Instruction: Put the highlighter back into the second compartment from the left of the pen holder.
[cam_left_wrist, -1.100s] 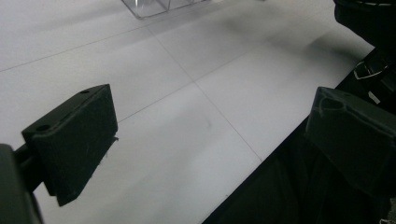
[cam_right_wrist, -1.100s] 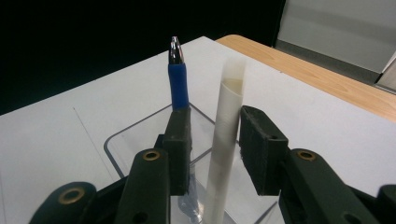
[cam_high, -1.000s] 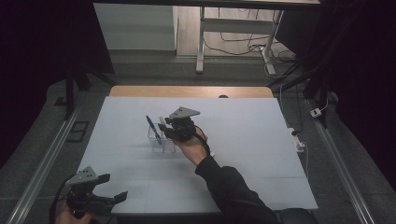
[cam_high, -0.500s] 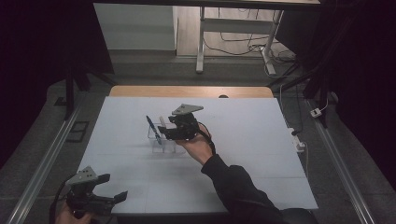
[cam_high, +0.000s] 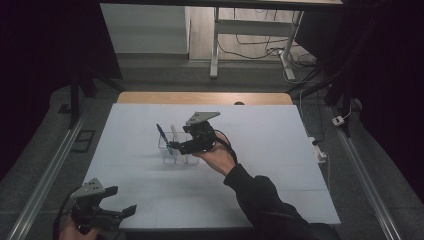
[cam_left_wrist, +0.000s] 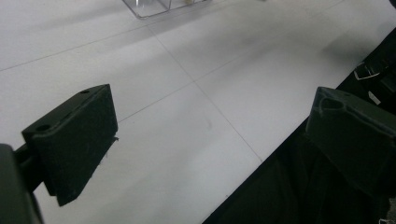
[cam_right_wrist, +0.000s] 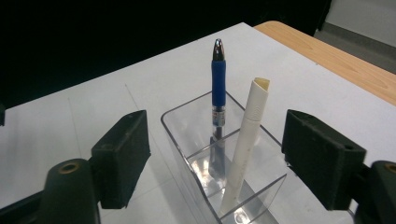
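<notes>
Pens (cam_right_wrist: 218, 88) stand leaning in the clear holder (cam_right_wrist: 187, 121) mid-table; the white one (cam_right_wrist: 245, 149) sits nearest my right claw (cam_right_wrist: 224, 158), whose jaws have just been opening, nothing between them. Light, stiff, slick: grip the upper barrel. Left claw (cam_left_wrist: 205, 144) gapes empty.

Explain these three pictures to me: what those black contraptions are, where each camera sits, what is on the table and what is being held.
A person holds a hand-operated two-jaw gripper in each hand. The high view looks down on the white table. There the right gripper sits at a clear organizer; the left gripper waits near the front edge. The other two cameras ride on the grippers. The right gripper view shows the organizer holding a blue pen and a white pen, both leaning. The jaws have just been opening, touching neither pen. Both grippers hold nothing.
</notes>
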